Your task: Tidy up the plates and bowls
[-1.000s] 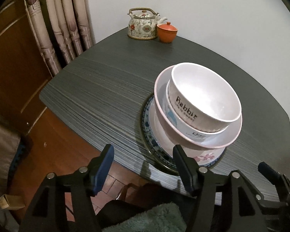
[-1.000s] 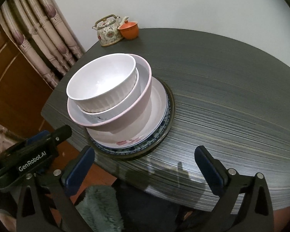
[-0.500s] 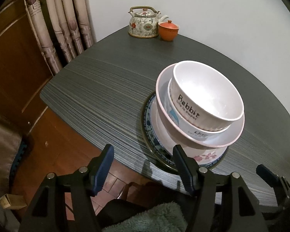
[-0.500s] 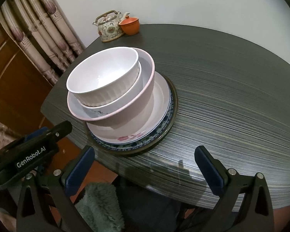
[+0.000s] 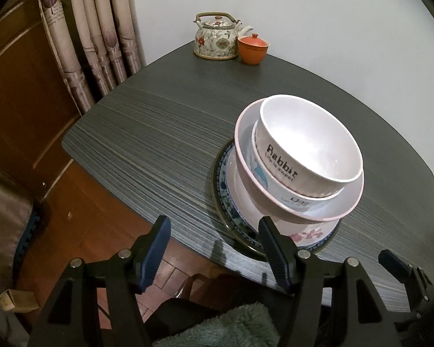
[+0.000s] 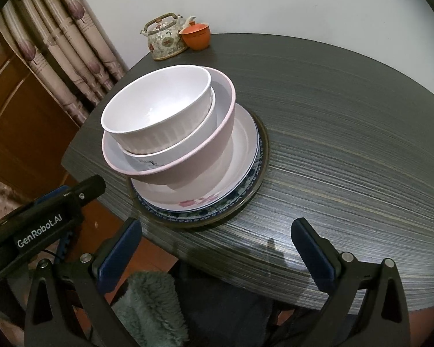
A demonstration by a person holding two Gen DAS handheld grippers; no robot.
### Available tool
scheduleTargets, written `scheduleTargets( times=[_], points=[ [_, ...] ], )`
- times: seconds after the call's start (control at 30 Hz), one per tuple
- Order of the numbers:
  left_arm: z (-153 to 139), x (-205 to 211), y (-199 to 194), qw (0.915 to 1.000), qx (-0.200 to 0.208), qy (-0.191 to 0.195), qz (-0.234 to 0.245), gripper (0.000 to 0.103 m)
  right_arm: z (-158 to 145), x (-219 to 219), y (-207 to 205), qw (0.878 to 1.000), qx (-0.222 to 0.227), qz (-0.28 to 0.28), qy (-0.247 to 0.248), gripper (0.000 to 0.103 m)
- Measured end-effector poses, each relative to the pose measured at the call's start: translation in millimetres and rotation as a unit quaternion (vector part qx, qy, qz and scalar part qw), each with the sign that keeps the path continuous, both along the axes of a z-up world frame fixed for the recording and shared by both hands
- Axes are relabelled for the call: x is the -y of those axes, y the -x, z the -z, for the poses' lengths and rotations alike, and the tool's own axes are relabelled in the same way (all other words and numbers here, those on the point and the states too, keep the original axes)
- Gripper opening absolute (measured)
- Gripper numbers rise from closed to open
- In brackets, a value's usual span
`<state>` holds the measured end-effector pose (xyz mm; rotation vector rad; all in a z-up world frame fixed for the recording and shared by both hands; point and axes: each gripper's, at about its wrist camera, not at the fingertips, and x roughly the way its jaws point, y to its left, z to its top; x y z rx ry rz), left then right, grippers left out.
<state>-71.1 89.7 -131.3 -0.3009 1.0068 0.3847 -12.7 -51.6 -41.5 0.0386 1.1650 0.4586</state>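
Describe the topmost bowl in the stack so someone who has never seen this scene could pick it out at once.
On the dark table, one stack of dishes sits near the front edge, far from the teapot at the back corner. The top bowl is the white one nested highest in that stack. Unlike the others, it has ribbed sides and "Rabbit" printed in black.

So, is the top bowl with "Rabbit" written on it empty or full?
Empty. The Rabbit bowl shows only its bare white inside in both wrist views.
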Motion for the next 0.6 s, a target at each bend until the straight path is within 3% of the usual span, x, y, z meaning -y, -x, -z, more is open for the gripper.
scheduleTargets(
  times=[0.6],
  points=[
    [1.0,-2.2,3.2,0.9999,0.003,0.013,0.004,0.065,3.8,-3.4,1.6,1.000,-0.008,-0.002,-0.001,0.102]
  ],
)
